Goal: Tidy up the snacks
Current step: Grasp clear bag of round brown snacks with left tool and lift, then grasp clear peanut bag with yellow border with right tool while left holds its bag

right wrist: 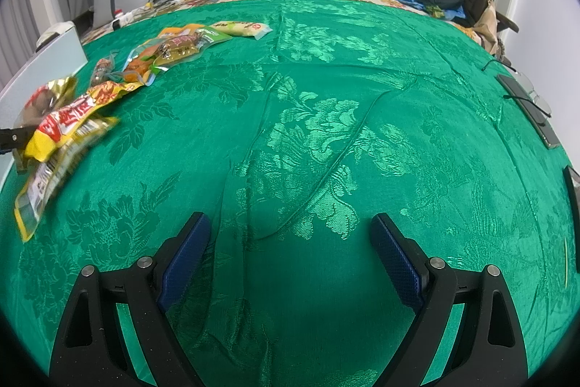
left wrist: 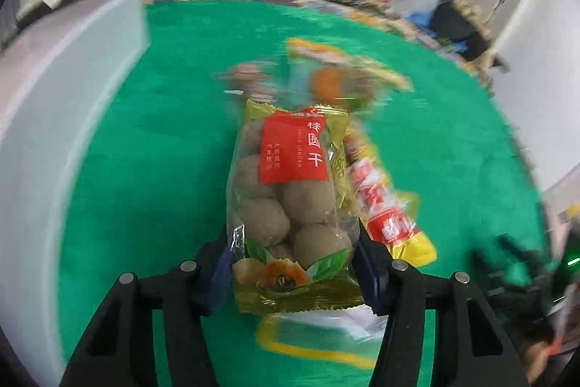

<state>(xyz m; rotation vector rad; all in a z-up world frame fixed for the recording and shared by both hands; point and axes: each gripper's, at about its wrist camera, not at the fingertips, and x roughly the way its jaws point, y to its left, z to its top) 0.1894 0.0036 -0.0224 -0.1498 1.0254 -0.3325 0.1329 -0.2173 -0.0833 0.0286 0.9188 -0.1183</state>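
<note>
L gripper [left wrist: 291,272] clamped on dried longan bag [left wrist: 290,202], bag sticks fwd from pads; yellow-red snack pack [left wrist: 384,205] just right of it. R gripper [right wrist: 290,256] open, empty, over green bedspread [right wrist: 362,118]. Other snack packs [right wrist: 174,46] far fwd-left of R.

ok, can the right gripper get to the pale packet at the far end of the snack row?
Probably yes: the right gripper is open and empty, with only bare green cloth between it and the pale packet.

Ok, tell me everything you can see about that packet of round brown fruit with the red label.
The packet is a clear plastic pouch with gold sealed ends, a red label with white characters, and printed leaves and fruit near its bottom seal. It is full of round, matt brown fruit. The left gripper clamps its lower end between blue pads, above the green cloth.
</note>
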